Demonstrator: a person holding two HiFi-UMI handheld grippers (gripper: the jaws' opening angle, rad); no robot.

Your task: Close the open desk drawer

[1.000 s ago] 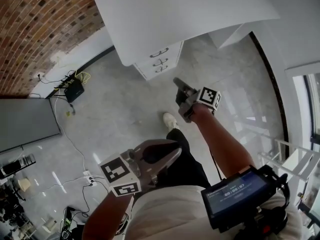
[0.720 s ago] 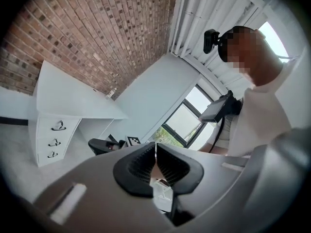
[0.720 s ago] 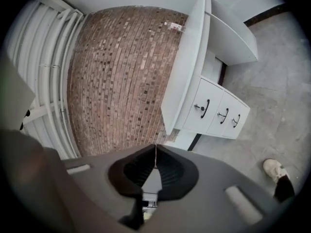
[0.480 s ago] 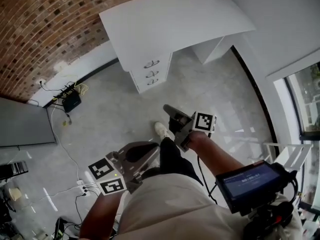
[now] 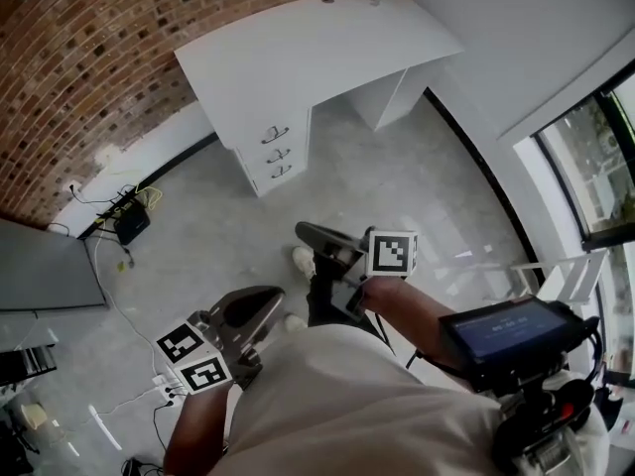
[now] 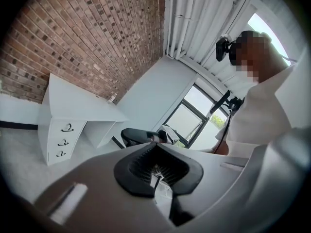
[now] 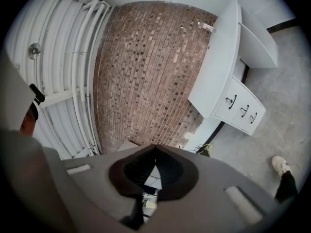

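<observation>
Brick wall (image 5: 89, 58) backs the white desk (image 5: 298, 58); its drawers (image 5: 275, 152) sit well away across the floor (fronts look flush from here); my left claw (image 5: 260, 303) and right claw (image 5: 316, 236) are pinched together and empty, since nothing's in reach.

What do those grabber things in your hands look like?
The left gripper and right gripper are both chunky grey plastic claws. Each carries a white cube printed with black square markers. Inside the jaws sit ribbed black pads. No sleeves cover the forearms.
</observation>
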